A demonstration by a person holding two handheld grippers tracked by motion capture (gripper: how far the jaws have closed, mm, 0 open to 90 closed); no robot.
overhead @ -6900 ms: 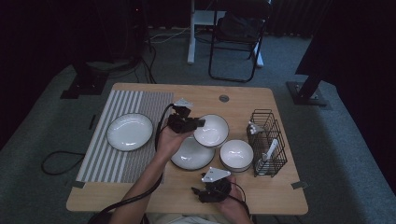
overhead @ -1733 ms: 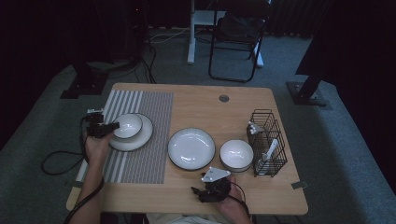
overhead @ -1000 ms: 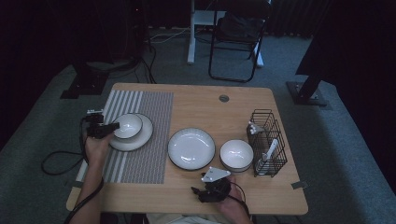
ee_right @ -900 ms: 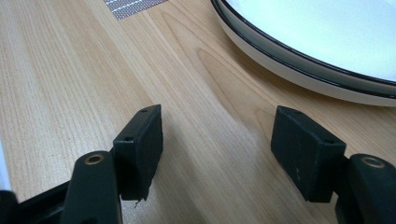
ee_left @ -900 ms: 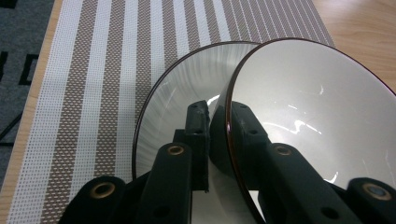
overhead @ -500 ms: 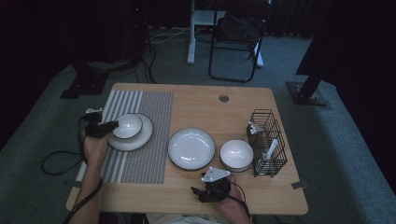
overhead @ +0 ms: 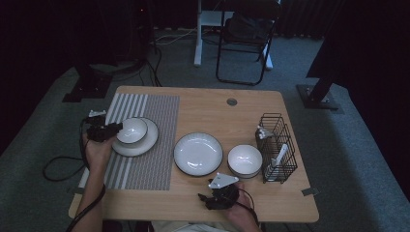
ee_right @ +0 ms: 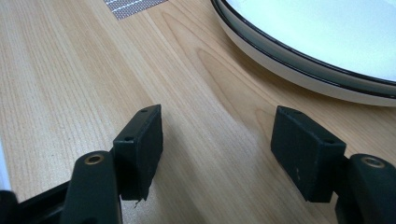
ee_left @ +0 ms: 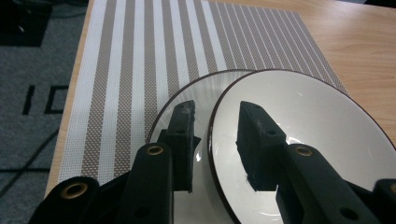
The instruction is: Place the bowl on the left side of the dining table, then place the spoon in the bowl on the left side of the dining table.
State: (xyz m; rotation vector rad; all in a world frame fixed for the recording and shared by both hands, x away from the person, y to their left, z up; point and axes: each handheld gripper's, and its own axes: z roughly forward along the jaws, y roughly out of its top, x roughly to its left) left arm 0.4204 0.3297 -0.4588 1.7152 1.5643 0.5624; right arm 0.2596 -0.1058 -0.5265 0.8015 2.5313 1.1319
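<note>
Left gripper [overhead: 112, 129] at the left edge of the counter [overhead: 203, 106], over the striped placemat [overhead: 159, 130]. Small white bowl [overhead: 132, 129] with a dark rim sits inside a white plate [overhead: 142, 142], off-centre toward the plate's left side; both lie on the placemat. Bowl holds nothing; plate holds the bowl alone.

In the left gripper view the fingers [ee_left: 184, 135] straddle the near rim of the bowl [ee_left: 308, 135]: one finger outside the wall, over the plate [ee_left: 205, 93], the other inside the bowl. A sliver of gap shows between each pad and the rim. The jaws have just been opening, now partly apart, the rim between them but not pinched. Bowl rests level on the plate.

Right gripper [overhead: 212, 197] at the near edge of the counter, low on the wood, in front of a larger shallow white dish [overhead: 198, 153]. In the right gripper view its fingers [ee_right: 140, 144] stand wide apart with bare counter [ee_right: 70, 70] between them and nothing held; the dish's dark-edged rim [ee_right: 299, 60] lies just ahead, apart from the pads.

Dish is empty. Right of it, a second small white bowl [overhead: 244, 160], empty, near a black wire basket [overhead: 283, 130]. Basket holds pale utensils standing tilted; their kind is too small to tell.
</note>
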